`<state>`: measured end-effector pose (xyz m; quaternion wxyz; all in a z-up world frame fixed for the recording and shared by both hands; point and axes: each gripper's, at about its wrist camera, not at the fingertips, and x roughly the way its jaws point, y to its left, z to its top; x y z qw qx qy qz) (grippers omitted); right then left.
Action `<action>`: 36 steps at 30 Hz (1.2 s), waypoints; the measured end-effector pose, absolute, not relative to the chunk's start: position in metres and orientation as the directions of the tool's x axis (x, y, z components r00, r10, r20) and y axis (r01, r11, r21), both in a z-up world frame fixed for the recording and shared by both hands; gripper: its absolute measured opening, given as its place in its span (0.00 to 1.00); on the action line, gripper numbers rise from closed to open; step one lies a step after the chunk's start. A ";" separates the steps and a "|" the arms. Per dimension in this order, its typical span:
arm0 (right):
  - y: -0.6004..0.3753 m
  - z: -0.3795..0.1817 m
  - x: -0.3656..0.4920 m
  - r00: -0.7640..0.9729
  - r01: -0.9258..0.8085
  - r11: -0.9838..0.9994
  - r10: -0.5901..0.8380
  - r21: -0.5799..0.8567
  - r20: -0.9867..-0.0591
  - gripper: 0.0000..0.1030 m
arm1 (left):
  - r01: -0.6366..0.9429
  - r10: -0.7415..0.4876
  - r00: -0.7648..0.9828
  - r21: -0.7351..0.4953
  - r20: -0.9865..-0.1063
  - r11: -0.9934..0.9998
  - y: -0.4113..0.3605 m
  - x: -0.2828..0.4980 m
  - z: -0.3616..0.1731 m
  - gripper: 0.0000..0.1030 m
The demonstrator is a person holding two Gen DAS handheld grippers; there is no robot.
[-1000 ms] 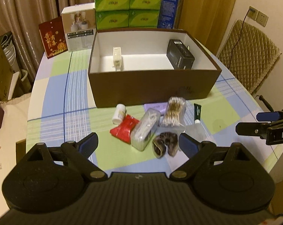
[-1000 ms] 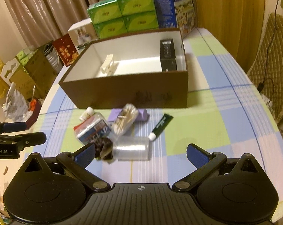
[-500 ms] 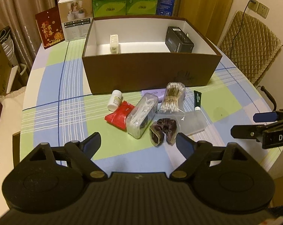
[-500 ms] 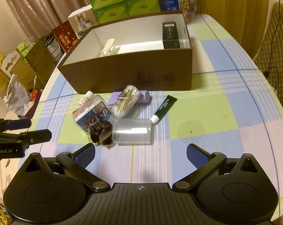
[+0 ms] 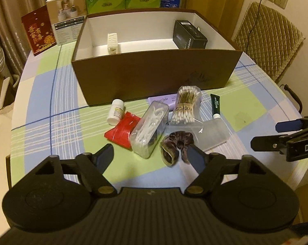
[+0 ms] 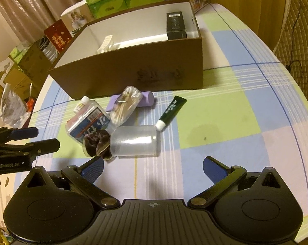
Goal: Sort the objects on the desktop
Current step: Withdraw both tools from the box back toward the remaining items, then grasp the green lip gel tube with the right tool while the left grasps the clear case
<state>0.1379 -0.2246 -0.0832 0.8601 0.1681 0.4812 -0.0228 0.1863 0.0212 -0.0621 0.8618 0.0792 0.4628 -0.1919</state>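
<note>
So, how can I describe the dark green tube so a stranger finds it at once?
Find the large brown box on the checked tablecloth. In the clutter before it, the green tube lies rightmost, beside the clear jar. Only it is slim, dark green, white-capped.

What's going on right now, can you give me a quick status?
Left gripper and right gripper open, holding nothing. Dark brown velvet scrunchie on table, touching clear plastic cylinder. Brown cardboard box behind the pile.

My left gripper (image 5: 150, 158) hangs spread wide over the flosser case (image 5: 148, 129), its right finger (image 5: 195, 159) beside the scrunchie (image 5: 177, 146).
</note>
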 end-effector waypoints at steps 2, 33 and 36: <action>-0.227 -0.085 0.140 0.533 0.210 0.941 0.117 0.265 -0.838 0.98 | 0.421 -0.265 0.489 -0.041 -0.831 0.906 0.019 0.194 -0.067 0.65; -0.265 -0.113 0.167 0.475 0.335 0.910 0.060 0.243 -0.878 0.98 | 0.504 -0.232 0.353 -0.024 -0.906 0.863 -0.028 0.269 -0.127 0.28; -0.265 -0.114 0.172 0.476 0.328 0.915 0.055 0.235 -0.878 0.98 | 0.510 -0.234 0.358 -0.021 -0.904 0.860 -0.029 0.272 -0.129 0.27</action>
